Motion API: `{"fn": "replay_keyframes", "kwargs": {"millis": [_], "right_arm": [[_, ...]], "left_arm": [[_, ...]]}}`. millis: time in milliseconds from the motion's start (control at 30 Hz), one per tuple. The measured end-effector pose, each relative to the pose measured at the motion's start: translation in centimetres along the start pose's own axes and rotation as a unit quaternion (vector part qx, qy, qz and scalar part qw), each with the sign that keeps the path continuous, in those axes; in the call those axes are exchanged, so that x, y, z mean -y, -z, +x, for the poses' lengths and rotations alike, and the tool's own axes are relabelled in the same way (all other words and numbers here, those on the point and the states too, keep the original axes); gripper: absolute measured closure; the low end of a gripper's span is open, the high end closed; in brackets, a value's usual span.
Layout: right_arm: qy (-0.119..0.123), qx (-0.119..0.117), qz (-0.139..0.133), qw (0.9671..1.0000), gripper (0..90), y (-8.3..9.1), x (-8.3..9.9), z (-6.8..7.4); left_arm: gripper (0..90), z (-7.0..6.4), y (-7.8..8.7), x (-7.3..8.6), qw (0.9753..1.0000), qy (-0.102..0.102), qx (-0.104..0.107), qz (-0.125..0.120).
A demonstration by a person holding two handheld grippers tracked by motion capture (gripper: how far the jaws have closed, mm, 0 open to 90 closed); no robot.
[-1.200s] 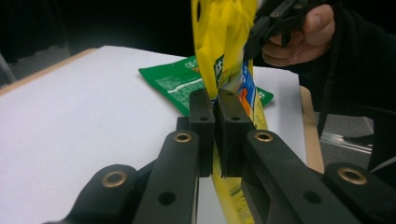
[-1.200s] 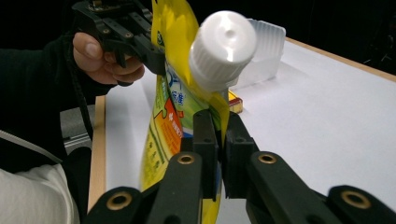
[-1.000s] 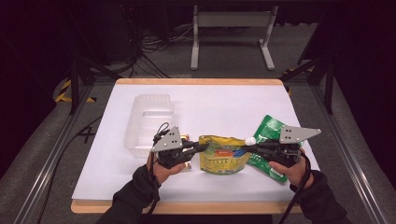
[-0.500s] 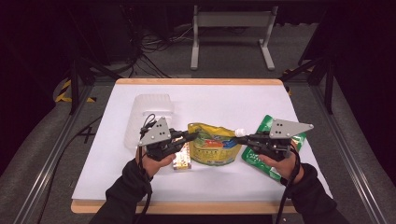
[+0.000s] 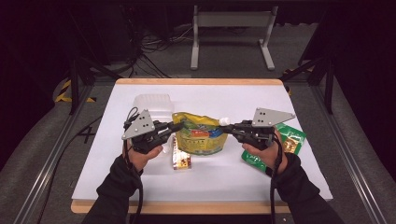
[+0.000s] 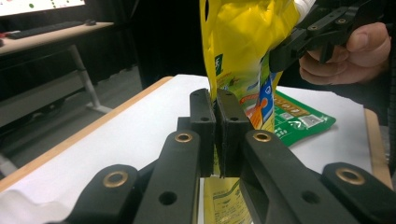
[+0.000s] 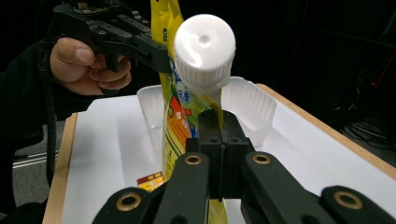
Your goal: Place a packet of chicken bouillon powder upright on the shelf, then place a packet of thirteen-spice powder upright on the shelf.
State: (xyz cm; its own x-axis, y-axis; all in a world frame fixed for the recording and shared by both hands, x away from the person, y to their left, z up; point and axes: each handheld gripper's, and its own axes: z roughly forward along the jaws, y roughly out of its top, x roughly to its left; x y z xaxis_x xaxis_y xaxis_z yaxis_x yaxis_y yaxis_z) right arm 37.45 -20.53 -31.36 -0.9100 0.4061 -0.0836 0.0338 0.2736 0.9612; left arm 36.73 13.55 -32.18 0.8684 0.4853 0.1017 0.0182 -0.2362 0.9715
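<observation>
A yellow spouted pouch (image 5: 200, 133) hangs upright above the white table, stretched between both grippers. My left gripper (image 5: 179, 127) is shut on the pouch's left edge (image 6: 243, 70); its jaws press together on the film. My right gripper (image 5: 227, 127) is shut on the right edge just below the white screw cap (image 7: 204, 49). In the right gripper view the pouch (image 7: 176, 109) hangs edge-on, with the other hand beyond it.
A clear plastic tray (image 5: 152, 106) sits behind the left gripper. A small red-and-yellow packet (image 5: 180, 158) lies flat under the pouch. A green packet (image 5: 287, 140) lies under the right hand. The table's wooden front edge (image 5: 196, 207) runs near the forearms.
Both grippers have lifted the yellow pouch off the table and carried it away from the person, toward the middle. It now hangs upright instead of lying flat.
</observation>
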Motion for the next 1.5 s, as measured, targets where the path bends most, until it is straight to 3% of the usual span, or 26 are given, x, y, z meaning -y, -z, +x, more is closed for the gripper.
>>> {"fn": "replay_keyframes", "kwargs": {"millis": [233, 733, 1033, 1500], "right_arm": [[0.009, -0.007, -0.01, 0.9999, 90.0, -1.6, -2.0, 0.0], [0.01, -0.014, -0.013, 0.9998, 90.0, -5.6, -3.1, 0.1], [0.01, -0.024, -0.009, 0.9996, 90.0, -7.6, -3.8, 0.3], [0.01, -0.026, -0.013, 0.9995, 90.0, -10.3, -4.7, 1.0]], "left_arm": [[86.9, 0.6, 2.1, -1.1, 0.9996, -0.017, -0.025, 0.0], [86.7, 2.4, 4.5, 0.0, 0.9983, 0.006, -0.058, -0.004], [86.8, 2.7, 6.3, 0.3, 0.9963, 0.008, -0.085, -0.001], [86.6, 3.9, 8.0, 0.8, 0.9921, 0.014, -0.123, -0.017]]}}
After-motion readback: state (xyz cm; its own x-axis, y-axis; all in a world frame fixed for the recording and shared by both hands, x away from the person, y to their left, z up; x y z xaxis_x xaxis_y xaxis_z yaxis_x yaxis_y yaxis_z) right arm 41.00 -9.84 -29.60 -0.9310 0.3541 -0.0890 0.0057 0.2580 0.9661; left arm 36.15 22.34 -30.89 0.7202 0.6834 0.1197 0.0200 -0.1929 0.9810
